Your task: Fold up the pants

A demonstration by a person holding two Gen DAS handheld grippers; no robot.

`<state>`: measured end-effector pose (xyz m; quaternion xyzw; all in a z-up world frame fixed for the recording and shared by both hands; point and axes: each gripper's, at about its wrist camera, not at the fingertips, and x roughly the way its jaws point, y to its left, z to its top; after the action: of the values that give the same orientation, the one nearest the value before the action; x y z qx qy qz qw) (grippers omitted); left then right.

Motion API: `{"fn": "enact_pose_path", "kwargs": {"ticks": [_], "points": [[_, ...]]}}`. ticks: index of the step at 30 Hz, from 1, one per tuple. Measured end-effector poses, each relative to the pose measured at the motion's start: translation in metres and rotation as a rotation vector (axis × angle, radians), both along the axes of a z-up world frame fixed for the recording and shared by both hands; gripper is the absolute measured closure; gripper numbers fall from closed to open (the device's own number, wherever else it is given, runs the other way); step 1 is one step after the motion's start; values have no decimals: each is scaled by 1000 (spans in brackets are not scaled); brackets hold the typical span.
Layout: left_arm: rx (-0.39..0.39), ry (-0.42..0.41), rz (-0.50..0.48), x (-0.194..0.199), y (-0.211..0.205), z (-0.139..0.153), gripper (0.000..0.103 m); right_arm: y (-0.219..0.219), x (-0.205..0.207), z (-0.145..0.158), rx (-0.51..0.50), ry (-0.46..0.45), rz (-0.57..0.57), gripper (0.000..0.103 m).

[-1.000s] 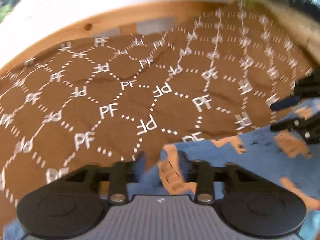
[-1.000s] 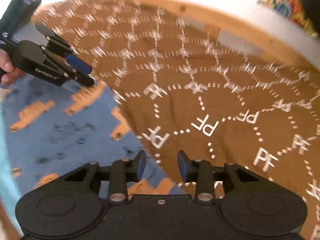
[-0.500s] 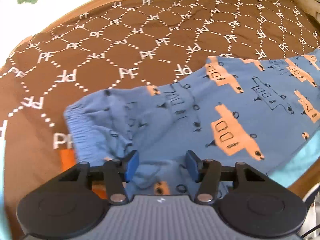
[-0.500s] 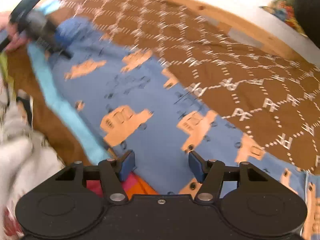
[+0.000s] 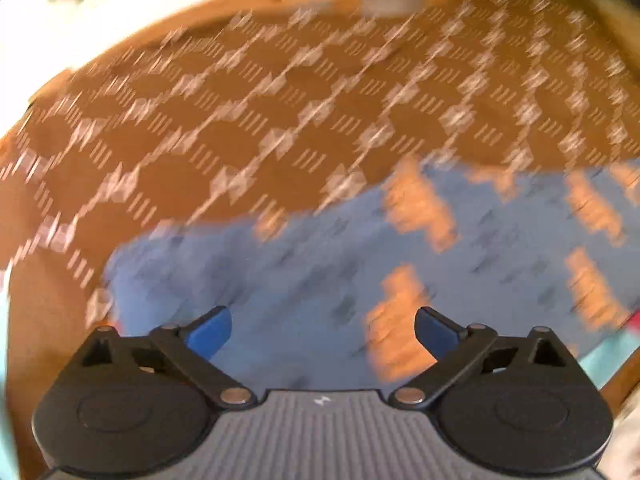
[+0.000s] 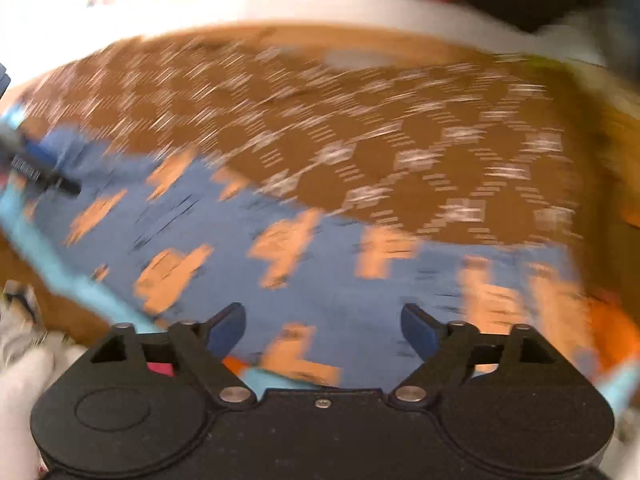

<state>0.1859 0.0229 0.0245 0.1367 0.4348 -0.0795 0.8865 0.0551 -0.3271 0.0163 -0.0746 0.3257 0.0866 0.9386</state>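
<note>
The blue pants (image 5: 460,248) with orange vehicle prints lie spread flat on the brown patterned cloth (image 5: 248,128). Both views are motion-blurred. My left gripper (image 5: 322,330) is wide open and empty above the pants' near edge. My right gripper (image 6: 323,328) is wide open and empty over the pants (image 6: 320,280). In the right wrist view the left gripper (image 6: 44,176) shows small at the far left, over the pants' other end.
A wooden rim (image 5: 224,4) bounds the brown cloth (image 6: 400,128) at the back. A light blue strip (image 6: 56,268) runs along the pants' near edge. Pale fabric (image 6: 24,380) lies at lower left, orange material (image 6: 612,328) at right.
Both grippers have opened wide and let the pants go. The pants now lie flat on the cloth, and both grippers have pulled back, with the views swinging.
</note>
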Motion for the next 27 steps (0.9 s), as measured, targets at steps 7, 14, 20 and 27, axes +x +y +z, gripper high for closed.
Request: {"fn": "enact_pose_path", "kwargs": {"ticks": [7,14,20,27], "points": [[-90,-21,-313,32,-139,35,0,-77,3,17,-25,-102,-255,31],[-103,-38,-560,56,-290,37,0,-122,3,5,91,-19,-338,61],[-44,13,-621,66,-364,-17,0,-118,-2,-4,82,32,-292,59],[-25,84,-560,73,-367,-59,0,-132,-3,-2,205,54,-298,58]]}}
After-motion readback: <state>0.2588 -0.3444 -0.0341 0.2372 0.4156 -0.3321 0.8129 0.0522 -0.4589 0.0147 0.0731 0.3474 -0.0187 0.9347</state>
